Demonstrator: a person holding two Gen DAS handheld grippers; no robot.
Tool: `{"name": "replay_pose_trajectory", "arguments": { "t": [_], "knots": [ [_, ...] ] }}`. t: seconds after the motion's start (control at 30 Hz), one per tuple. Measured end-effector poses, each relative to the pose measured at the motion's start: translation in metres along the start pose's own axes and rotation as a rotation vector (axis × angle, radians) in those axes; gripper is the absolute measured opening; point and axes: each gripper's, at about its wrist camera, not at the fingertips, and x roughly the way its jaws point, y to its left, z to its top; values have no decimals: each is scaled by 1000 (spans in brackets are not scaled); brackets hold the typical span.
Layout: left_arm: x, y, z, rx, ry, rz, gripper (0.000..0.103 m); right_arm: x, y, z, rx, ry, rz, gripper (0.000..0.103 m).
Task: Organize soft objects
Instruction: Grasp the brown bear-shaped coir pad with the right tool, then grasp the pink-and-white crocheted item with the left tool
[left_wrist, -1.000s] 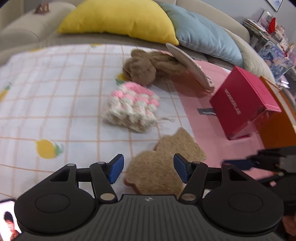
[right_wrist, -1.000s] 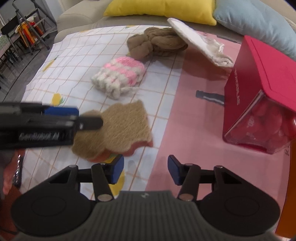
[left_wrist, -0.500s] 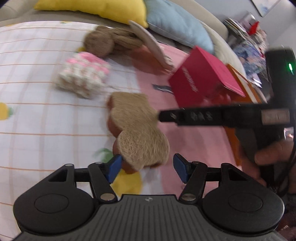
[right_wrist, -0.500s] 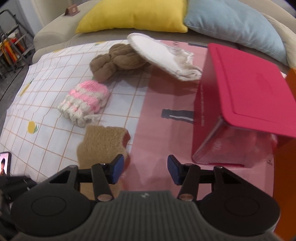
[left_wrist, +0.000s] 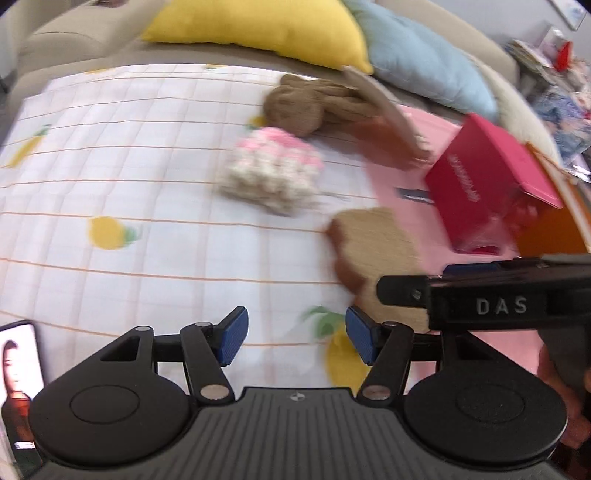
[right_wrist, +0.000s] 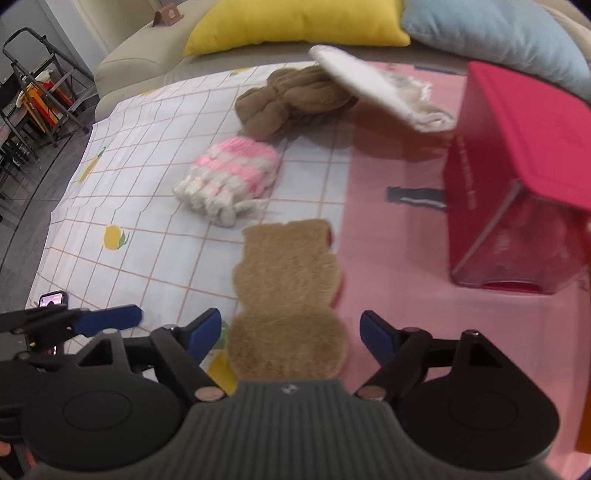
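both cameras sit on the grippers, close above the bed, looking down and forward at the same brown fuzzy pad (left_wrist: 373, 240) (right_wrist: 291, 266) and pillows.

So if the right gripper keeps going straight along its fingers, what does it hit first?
Most likely the flat tan bear-shaped fibre pad: it lies between the right gripper's opening jaws, untouched by them. Depth is unclear.

Black gripper (right_wrist: 290, 332) — blue fingers (right_wrist: 203, 330) (ribbed body)
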Motion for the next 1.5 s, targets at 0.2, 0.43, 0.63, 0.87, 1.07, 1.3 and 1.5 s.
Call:
{"name": "replay_pose_trajectory", "arguments": {
  "t": [0.2, 0.43, 0.63, 0.87, 1.07, 1.3, 1.5],
  "knots": [
    [-1, 6, 3, 31, -33, 92, 71, 16, 8, 9, -16, 31, 3, 83],
    [-4, 17, 5, -7, -95, 98, 77, 26, 1, 11, -29, 51, 2, 68],
    [1, 12, 27, 31, -183, 90, 88, 11, -8, 27, -12, -24, -10, 67],
    [28, 16, 68, 51, -261, 48, 90, 19, -15, 46, -40, -17, -38, 67],
    [65, 41, 83, -91, -183, 4, 90, 23, -11, 44, -63, -10, -42, 67],
    [71, 34, 76, -102, -172, -6, 84, 29, -11, 43, -63, 7, -52, 67],
    [66, 5, 74, 55, -214, 76, 49, 32, -8, 43, -65, 19, -56, 67]
  ]
}}
